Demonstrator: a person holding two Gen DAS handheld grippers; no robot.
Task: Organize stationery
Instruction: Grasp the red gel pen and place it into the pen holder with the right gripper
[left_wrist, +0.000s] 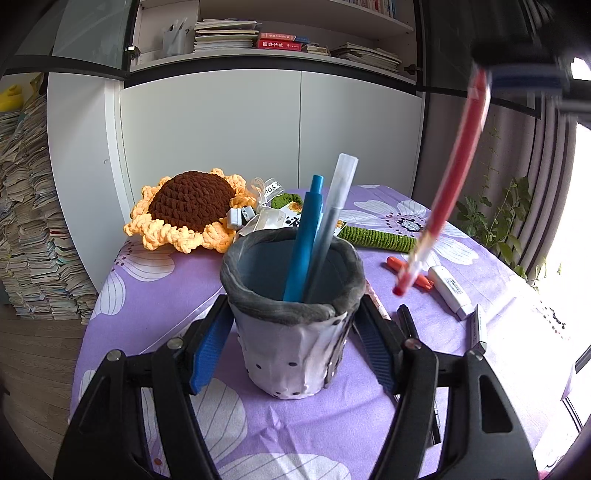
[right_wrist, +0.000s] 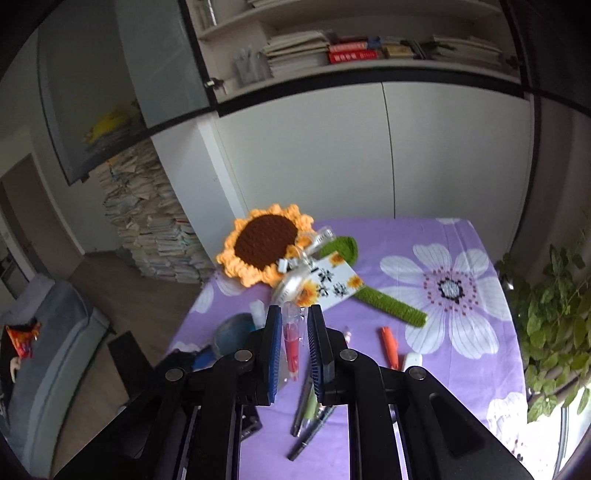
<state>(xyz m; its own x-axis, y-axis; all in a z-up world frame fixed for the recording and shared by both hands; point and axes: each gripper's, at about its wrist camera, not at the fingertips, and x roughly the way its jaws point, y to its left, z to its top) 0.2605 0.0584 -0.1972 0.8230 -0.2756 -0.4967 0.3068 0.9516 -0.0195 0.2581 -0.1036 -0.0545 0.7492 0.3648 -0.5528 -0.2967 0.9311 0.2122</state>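
Clearance between pen tip and cup rim is what the coming move turns on. The right claw (right_wrist: 292, 332) is closed nearly all the way on a red pen (left_wrist: 448, 184), which hangs from it high in the air, long axis steeply slanted, tip lowest. In the left wrist view that tip sits to the right of the pen cup (left_wrist: 291, 317) and slightly beyond it, at about rim height, not yet over the opening. The left claw (left_wrist: 295, 332) has its blue pads pressed on both sides of the cup, steadying it on the purple floral surface (left_wrist: 166, 295); the cup stands directly ahead of that claw, between its fingers. The right claw is the one that must travel, leftward toward the cup mouth, I judge.

Count, as far as visible: one cup; two pens already standing in it, a blue pen (left_wrist: 308, 236) and a frosted grey pen (left_wrist: 332, 221); one red pen held. Loose on the surface right of the cup: one orange marker (left_wrist: 406, 271), one white correction tape (left_wrist: 452, 291), and dark pens (right_wrist: 310, 417), two or three, which I cannot tell. One crocheted sunflower (left_wrist: 188, 210) lies beyond the cup.
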